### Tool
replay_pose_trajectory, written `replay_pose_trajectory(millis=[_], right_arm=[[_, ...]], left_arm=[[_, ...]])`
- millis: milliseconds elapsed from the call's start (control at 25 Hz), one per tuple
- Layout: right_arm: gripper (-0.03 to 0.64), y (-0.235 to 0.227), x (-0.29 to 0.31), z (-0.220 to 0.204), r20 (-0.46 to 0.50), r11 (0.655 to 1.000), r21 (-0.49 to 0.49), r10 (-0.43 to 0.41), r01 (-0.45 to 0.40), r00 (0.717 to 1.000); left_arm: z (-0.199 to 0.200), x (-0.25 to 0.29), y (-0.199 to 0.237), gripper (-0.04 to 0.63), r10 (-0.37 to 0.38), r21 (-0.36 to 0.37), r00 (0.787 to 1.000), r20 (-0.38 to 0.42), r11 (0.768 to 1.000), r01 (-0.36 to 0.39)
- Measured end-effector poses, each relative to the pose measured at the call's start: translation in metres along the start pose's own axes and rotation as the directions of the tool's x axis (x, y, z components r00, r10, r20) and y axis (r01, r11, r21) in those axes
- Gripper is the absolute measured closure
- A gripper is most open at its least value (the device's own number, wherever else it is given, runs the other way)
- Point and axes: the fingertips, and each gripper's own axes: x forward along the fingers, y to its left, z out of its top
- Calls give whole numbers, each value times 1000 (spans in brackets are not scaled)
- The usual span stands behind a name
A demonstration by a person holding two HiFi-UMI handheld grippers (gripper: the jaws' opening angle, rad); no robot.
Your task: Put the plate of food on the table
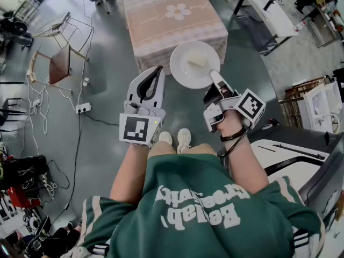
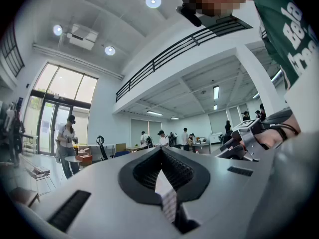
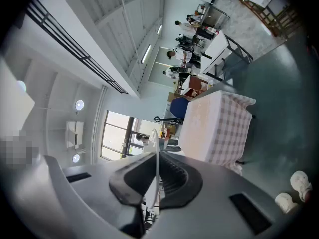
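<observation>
In the head view a white round plate point(image 1: 185, 69) carries a pale block of food point(image 1: 197, 59). It hangs over the floor just in front of the table point(image 1: 161, 28), which wears a pink checked cloth. My right gripper point(image 1: 215, 75) is shut on the plate's near right rim. The right gripper view shows the plate point(image 3: 157, 143) edge-on as a thin white line between the jaws of the right gripper point(image 3: 158, 157), with the table point(image 3: 214, 128) beyond. My left gripper point(image 1: 159, 70) is to the left of the plate, shut and holding nothing; in its own view the left gripper point(image 2: 160, 152) points at a hall.
Folded chair frames point(image 1: 56, 63) and a power strip with cables point(image 1: 81, 108) lie on the floor at left. A white bench point(image 1: 269, 9) stands at the upper right, and dark equipment point(image 1: 301, 155) at right. The person's white shoes point(image 1: 174, 138) are below the grippers.
</observation>
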Motion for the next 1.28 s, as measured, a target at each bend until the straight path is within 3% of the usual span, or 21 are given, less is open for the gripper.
replay_pose_trajectory(millis=[840,1280], right_arm=[[594,-15,4,10,20,997,79,-14,13,1000],[594,-5,12,14,-6,996,83,43,-43,999]], left_arm=[[-9,14,-4,592,32,-6,999,-38,999,-32],[8,24,-7,592,45,42,999,13,998,-45]])
